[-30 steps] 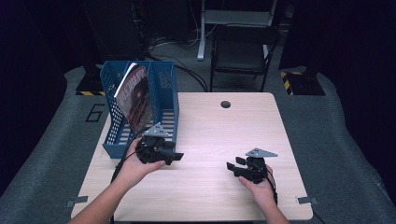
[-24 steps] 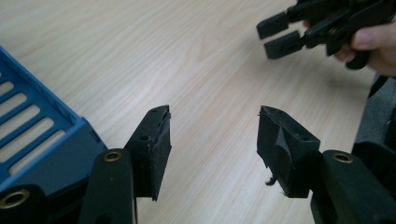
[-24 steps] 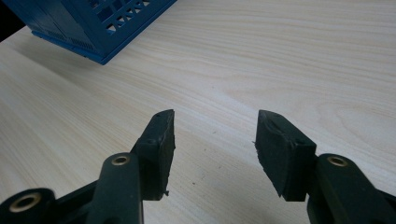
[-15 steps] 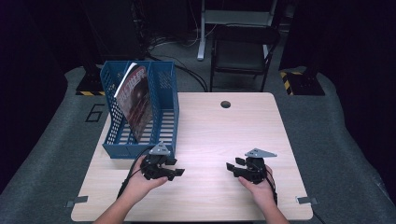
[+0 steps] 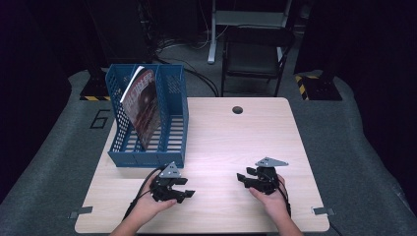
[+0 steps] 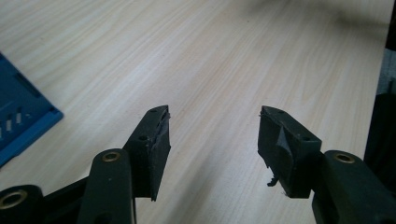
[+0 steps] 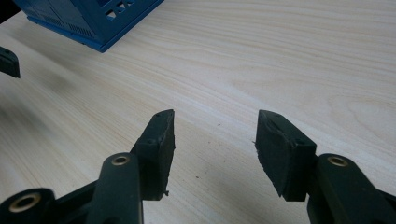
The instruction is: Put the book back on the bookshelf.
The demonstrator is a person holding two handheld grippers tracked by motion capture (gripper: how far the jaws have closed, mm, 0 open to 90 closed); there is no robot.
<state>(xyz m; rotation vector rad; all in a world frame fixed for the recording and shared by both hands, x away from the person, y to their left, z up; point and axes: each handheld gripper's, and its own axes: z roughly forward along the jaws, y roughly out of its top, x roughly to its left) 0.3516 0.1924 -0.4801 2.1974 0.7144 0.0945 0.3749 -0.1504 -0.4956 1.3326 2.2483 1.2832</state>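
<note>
The magazine (image 5: 142, 109) is stood upright, leaning slightly, in a slot of the blue file rack (image 5: 147, 158) at the far left of the wooden table (image 5: 236, 142). The left gripper (image 5: 184, 194) is held low over the table just in front of the rack, with its jaws parted and nothing between them. The right gripper (image 5: 240, 177) is held over the near right part of the table, well apart from the rack, its jaws likewise released and empty.

The work appears complete, with both grippers being parked. For a clean finish, each gripper should be lowered onto bare tabletop, clear of the rack's front wall, so that the rack is not nudged and the magazine is not tipped. The trailing cables should be kept away from the rack.
</note>
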